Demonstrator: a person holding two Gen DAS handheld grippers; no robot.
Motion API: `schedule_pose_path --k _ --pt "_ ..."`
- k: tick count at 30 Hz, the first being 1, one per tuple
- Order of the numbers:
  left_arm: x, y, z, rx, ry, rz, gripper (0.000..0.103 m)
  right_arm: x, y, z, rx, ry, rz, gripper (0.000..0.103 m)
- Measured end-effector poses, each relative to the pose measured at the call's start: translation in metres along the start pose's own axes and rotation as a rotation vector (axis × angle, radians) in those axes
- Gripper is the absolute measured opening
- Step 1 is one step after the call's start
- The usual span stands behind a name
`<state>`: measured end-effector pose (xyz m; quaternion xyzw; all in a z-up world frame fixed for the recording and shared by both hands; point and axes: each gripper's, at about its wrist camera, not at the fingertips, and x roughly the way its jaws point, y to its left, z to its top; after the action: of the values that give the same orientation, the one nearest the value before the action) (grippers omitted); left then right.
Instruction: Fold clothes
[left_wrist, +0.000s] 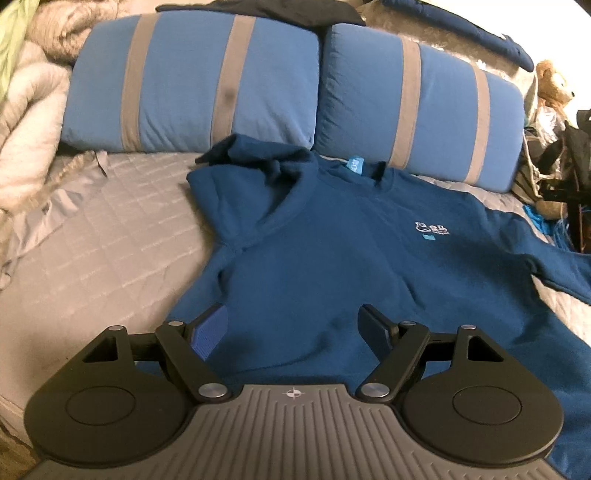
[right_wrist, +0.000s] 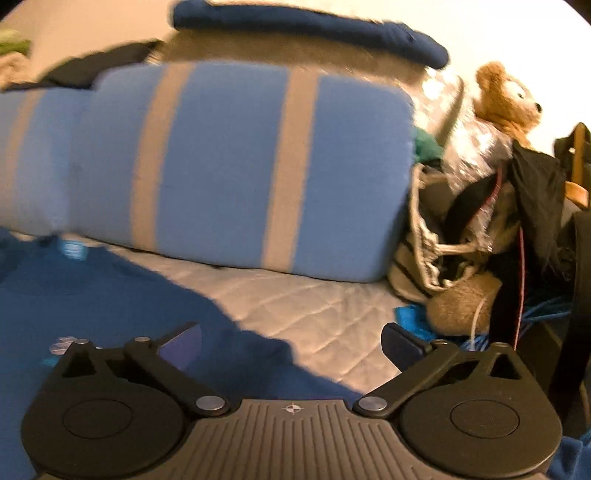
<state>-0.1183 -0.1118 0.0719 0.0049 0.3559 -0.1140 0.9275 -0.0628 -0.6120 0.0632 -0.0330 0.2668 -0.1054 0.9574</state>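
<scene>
The sweater (left_wrist: 332, 251) is lying chest-up on the bed (left_wrist: 110, 240), its collar pointing at the pillows (left_wrist: 192, 88) and its small white logo (left_wrist: 431, 229) facing up, so it is spread out in the way a garment needs to be before folding. One sleeve (left_wrist: 255, 162) is already lying bunched back over the sweater's shoulder nearest the left pillow, while the other sleeve (left_wrist: 554, 266) is stretching out flat, away from the body, toward the clutter beside the bed.

The left gripper (left_wrist: 293, 328) is hovering over the sweater's lower body with its jaws spread wide and nothing between them; judging by its position, it is waiting there to pin or lift the hem side. The right gripper (right_wrist: 291, 349) is likewise released and empty, hanging over the sweater's edge where blue cloth (right_wrist: 92, 302) is giving way to bare quilt. That view is blurring, so fine detail there is hard to read. It seems to be heading for the outstretched sleeve, which probably needs bringing in across the chest next.

A teddy bear (right_wrist: 506, 96) is sitting past the right pillow, well apart from the sweater and out of the way.
</scene>
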Motion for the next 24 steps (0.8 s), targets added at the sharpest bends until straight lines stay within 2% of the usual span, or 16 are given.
schedule_pose_path --k 5,9,11,18,24 --pt "-0.001 0.000 -0.001 0.011 0.006 -0.019 0.078 -0.057 0.013 -0.003 0.010 -0.017 0.100 0.103" --pt "0.005 0.008 0.004 0.006 0.076 -0.119 0.078 -0.091 0.032 -0.009 -0.026 -0.018 0.183 0.103" --pt "0.002 0.014 0.008 -0.011 0.074 -0.130 0.077 -0.102 0.045 -0.014 -0.061 0.002 0.218 0.103" --pt "-0.023 0.021 0.024 0.065 -0.014 -0.084 0.077 -0.126 0.092 -0.030 -0.149 0.026 0.383 0.103" --pt "-0.040 0.041 0.033 0.063 -0.059 -0.007 0.077 -0.116 0.138 -0.020 -0.227 0.058 0.455 0.103"
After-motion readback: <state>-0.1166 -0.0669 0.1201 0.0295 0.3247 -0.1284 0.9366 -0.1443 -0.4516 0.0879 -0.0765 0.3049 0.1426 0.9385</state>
